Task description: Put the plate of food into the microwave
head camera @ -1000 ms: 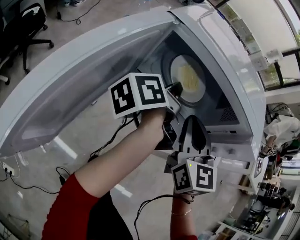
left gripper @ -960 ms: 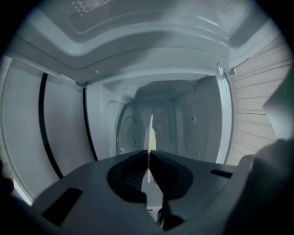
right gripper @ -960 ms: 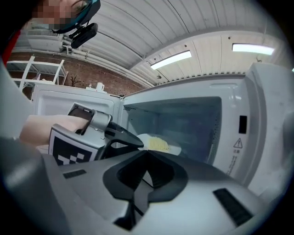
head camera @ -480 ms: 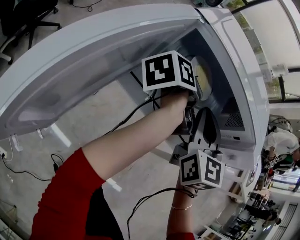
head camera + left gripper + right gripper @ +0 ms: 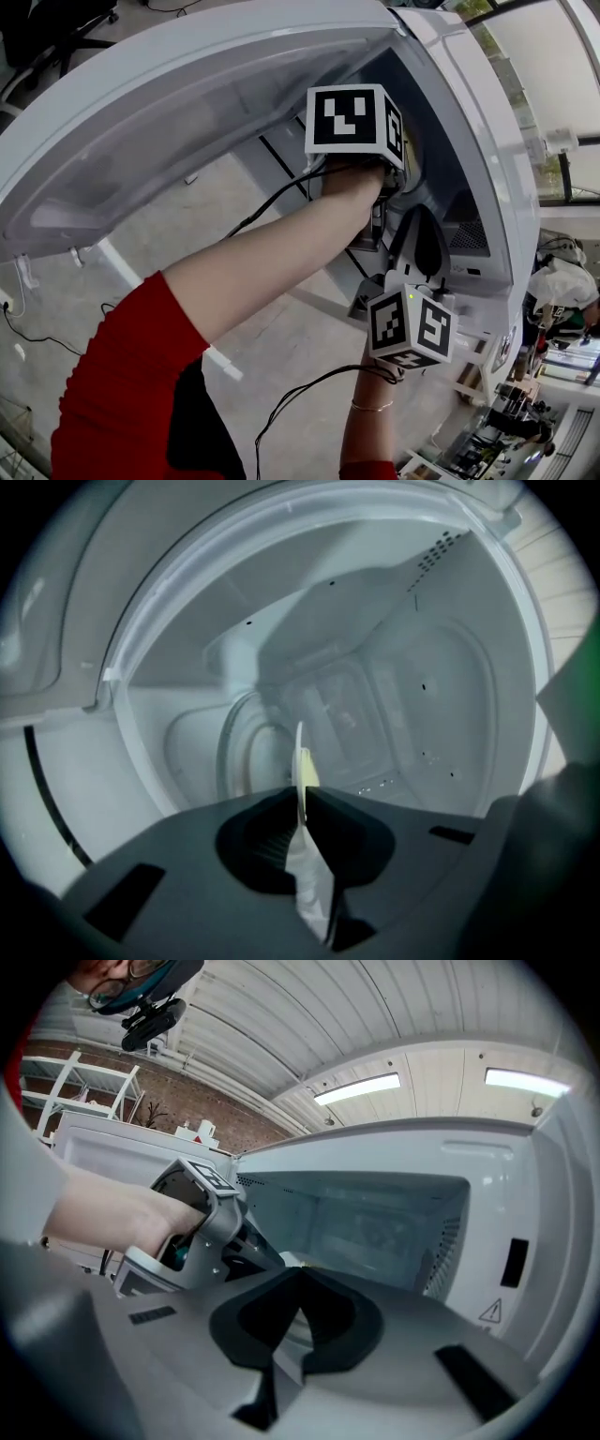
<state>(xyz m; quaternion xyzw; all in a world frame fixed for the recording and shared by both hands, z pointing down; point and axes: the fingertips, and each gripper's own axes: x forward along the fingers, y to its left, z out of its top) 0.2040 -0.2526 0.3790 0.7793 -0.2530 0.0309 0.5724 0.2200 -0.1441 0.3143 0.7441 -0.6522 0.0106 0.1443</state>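
Left gripper (image 5: 302,799) fingers (image 5: 258,832) clamped on plate (image 5: 299,757) rim inside microwave (image 5: 422,686), right gripper (image 5: 298,1283) fingers (image 5: 248,1321) together, seemingly empty

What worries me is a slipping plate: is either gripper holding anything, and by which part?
The left gripper holds the plate by its rim, jaws pinched on the edge. The right gripper holds nothing, jaws together.

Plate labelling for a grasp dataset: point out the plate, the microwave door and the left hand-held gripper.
plate (image 5: 298,742), left gripper view, its rim seen edge-on.
microwave door (image 5: 178,127), head view, its window pane.
left hand-held gripper (image 5: 302,795), left gripper view, between its fingertips, clamped on the plate.
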